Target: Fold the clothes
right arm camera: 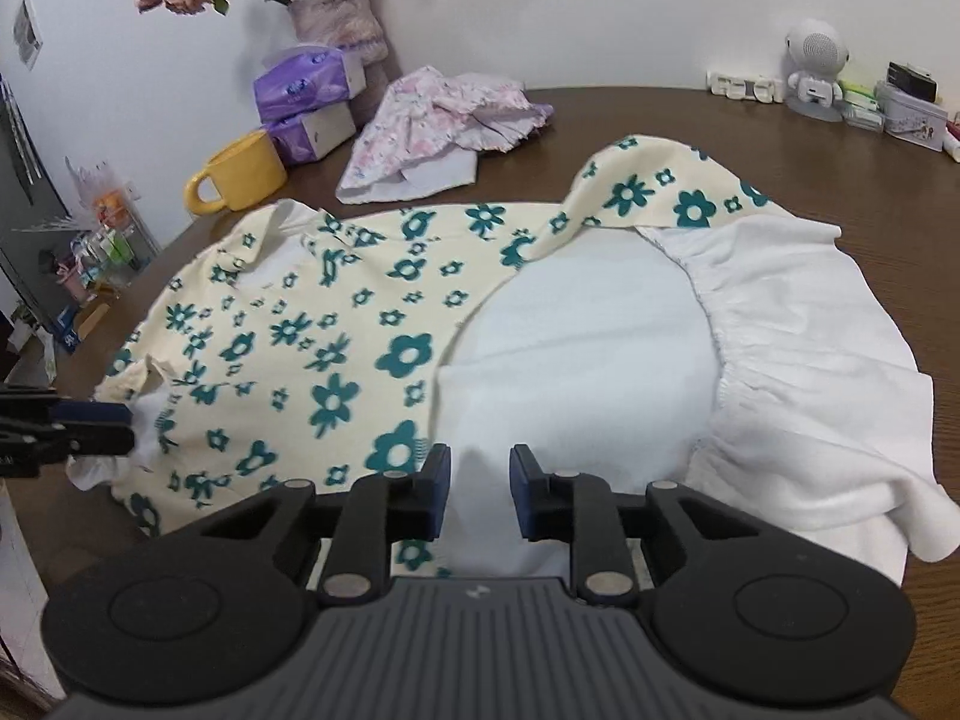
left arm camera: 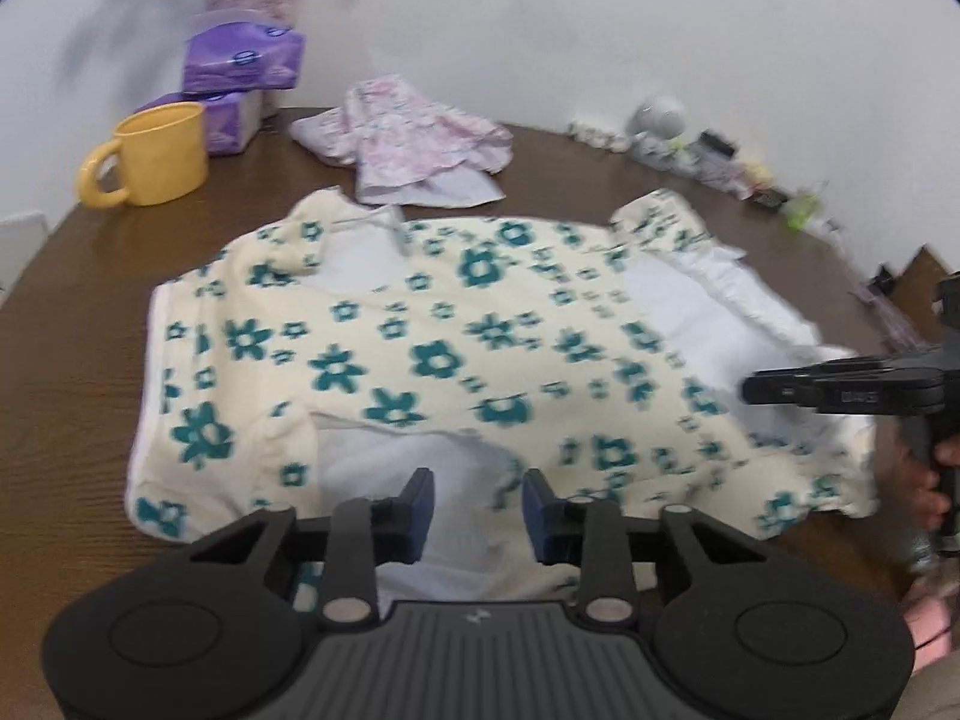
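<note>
A cream dress [left arm camera: 420, 330] printed with teal flowers lies spread flat across the middle of a brown wooden table [left arm camera: 72, 360], turned so that its white lining and a gathered white ruffle show along the near and right sides. The left gripper [left arm camera: 478, 498] is at the near edge of the dress, its blue pads drawn in on a bunch of the white lining; from the right wrist view it appears side-on at the left edge, pinching a lifted bit of the hem. The right gripper [right arm camera: 480, 483] is further right along the same near edge, its pads clenched on a small raised ridge of white fabric; the left wrist view shows it side-on with its fingers close together at the cloth, a hand [left arm camera: 936, 480] around its handle. Raised lettering runs along that gripper's side, too blurred to read, and each gripper body carries a small pale mark near its front edge. Behind the dress lies a crumpled pink floral garment [left arm camera: 414, 132], just apart from it. To the left stand a yellow mug [left arm camera: 159, 156] and two stacked purple tissue packs [left arm camera: 243, 57]; the packs bear an oval logo whose words cannot be made out. A vase [right arm camera: 336, 15] of dried pink flowers stands behind them against the white wall. At the far right sit a white robot-shaped figure [right arm camera: 813, 69] and a pale tin [right arm camera: 912, 111] with small printed pictures, its text illegible
</note>
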